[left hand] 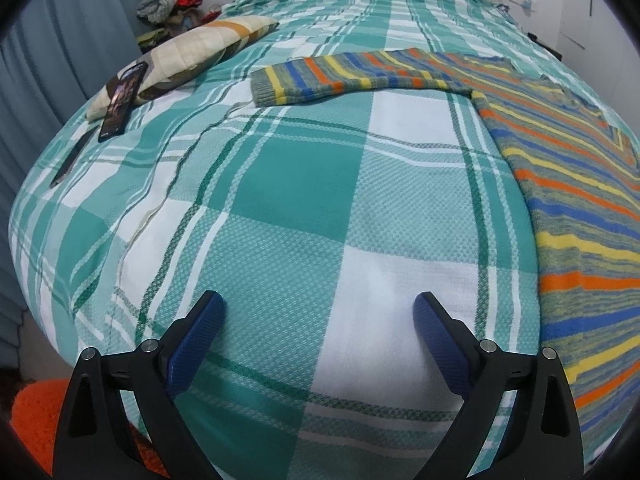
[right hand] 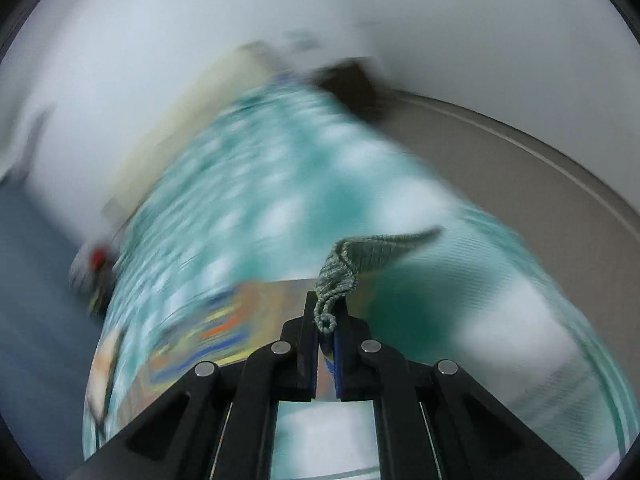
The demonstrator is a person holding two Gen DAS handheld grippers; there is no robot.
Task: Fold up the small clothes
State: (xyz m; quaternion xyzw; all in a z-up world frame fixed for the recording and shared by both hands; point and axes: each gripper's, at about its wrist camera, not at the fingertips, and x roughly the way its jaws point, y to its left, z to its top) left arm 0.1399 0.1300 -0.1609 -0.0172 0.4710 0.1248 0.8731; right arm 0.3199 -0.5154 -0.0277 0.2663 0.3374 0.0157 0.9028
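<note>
Our left gripper point(left hand: 318, 320) hangs over the green-and-white plaid bedspread point(left hand: 280, 200), its blue pads spread wide with nothing between them. We use the striped knit sweater point(left hand: 560, 184) as our landmark: it lies flat on the bedspread to the right of this gripper, and one sleeve point(left hand: 360, 74) stretches leftward from it across the bed. Far to the left of the sweater, a phone point(left hand: 122, 100) leans on a patchwork pillow point(left hand: 188, 54), with a heap of other clothes point(left hand: 168, 2) beyond.

Our right gripper point(right hand: 329, 320) has its jaws pressed together, pinching a ribbed grey-green edge of the sweater point(right hand: 360, 258), which stands up above the fingers. The rest of this view is smeared by motion blur, so we cannot tell where that edge sits over the body of the sweater.

We judge that a fold is under way. To do it well, we should carry the pinched edge low across the body, line it up with the opposite side, and pin the flat part with the free gripper so nothing drags.
</note>
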